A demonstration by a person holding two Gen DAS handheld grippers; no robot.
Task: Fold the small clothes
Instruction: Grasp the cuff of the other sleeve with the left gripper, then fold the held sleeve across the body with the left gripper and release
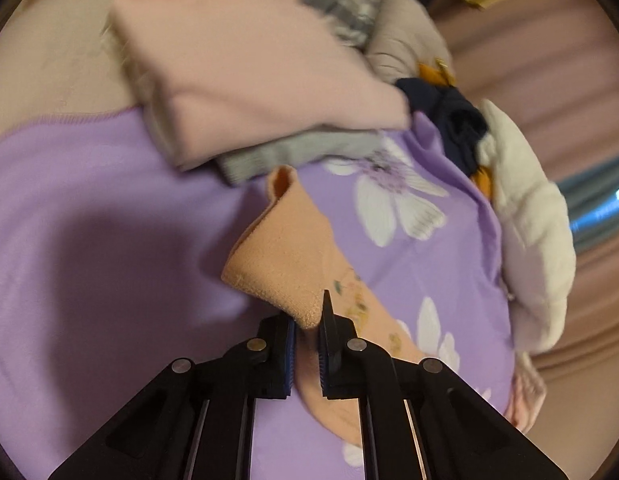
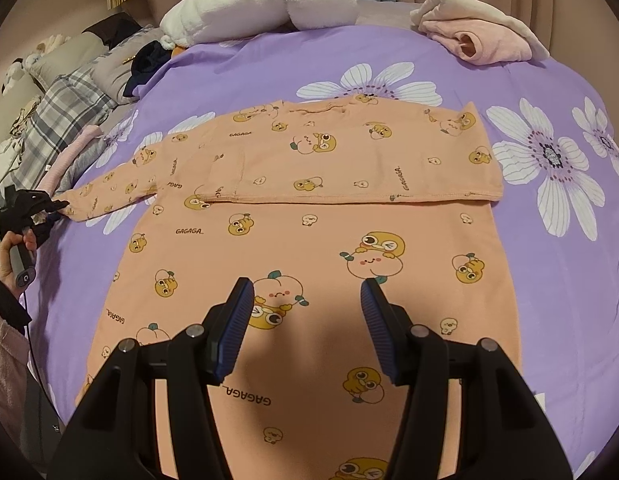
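Observation:
A peach-orange child's top (image 2: 309, 240) printed with cartoon ducks lies flat on the purple flowered bedsheet (image 2: 549, 240), its upper part folded down across the body. Its left sleeve (image 2: 109, 192) stretches out to the left. My left gripper (image 1: 307, 332) is shut on the sleeve cuff (image 1: 285, 256), which stands up between the fingers; it also shows at the left edge of the right wrist view (image 2: 53, 208). My right gripper (image 2: 307, 328) is open and empty, hovering above the lower middle of the top.
A folded pink garment (image 1: 245, 68) on a grey one (image 1: 293, 156) lies just beyond the left gripper. A white plush pillow (image 2: 261, 4) and a crumpled pink and cream garment (image 2: 477, 28) lie at the far edge. Plaid bedding (image 2: 65, 108) lies at the left.

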